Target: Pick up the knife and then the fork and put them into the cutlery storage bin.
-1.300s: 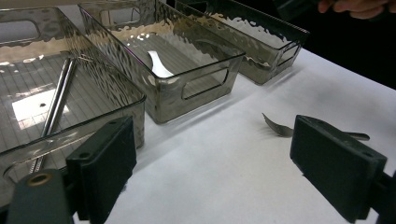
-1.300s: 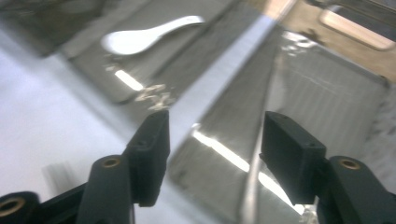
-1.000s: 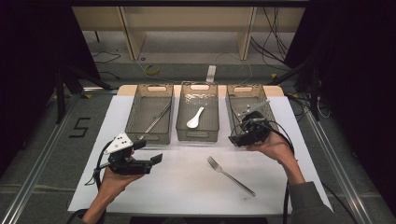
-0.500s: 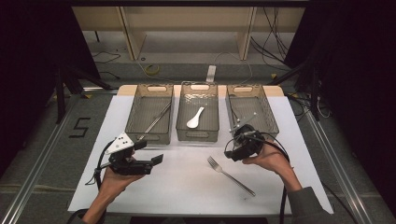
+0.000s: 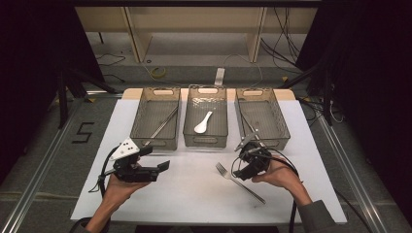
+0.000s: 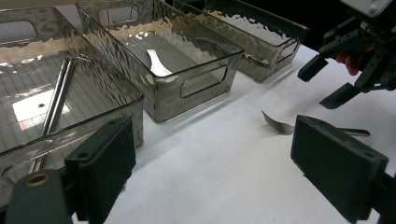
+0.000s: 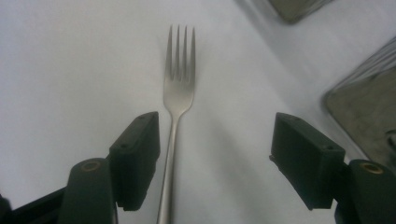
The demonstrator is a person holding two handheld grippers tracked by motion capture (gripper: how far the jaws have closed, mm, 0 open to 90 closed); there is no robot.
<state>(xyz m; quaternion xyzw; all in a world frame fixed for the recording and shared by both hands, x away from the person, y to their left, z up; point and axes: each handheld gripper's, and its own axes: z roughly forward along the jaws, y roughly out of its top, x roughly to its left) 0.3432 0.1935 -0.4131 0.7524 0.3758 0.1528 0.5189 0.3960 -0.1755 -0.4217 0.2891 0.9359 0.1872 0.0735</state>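
Steel fork (image 7: 177, 93) between open right gripper (image 7: 215, 158) jaws

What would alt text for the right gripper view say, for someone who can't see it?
A metal fork lies on a white table, tines pointing away, its handle running back between the two open black jaws of the right gripper. Neither jaw touches the fork. The corner of a smoky clear bin shows at the right edge.
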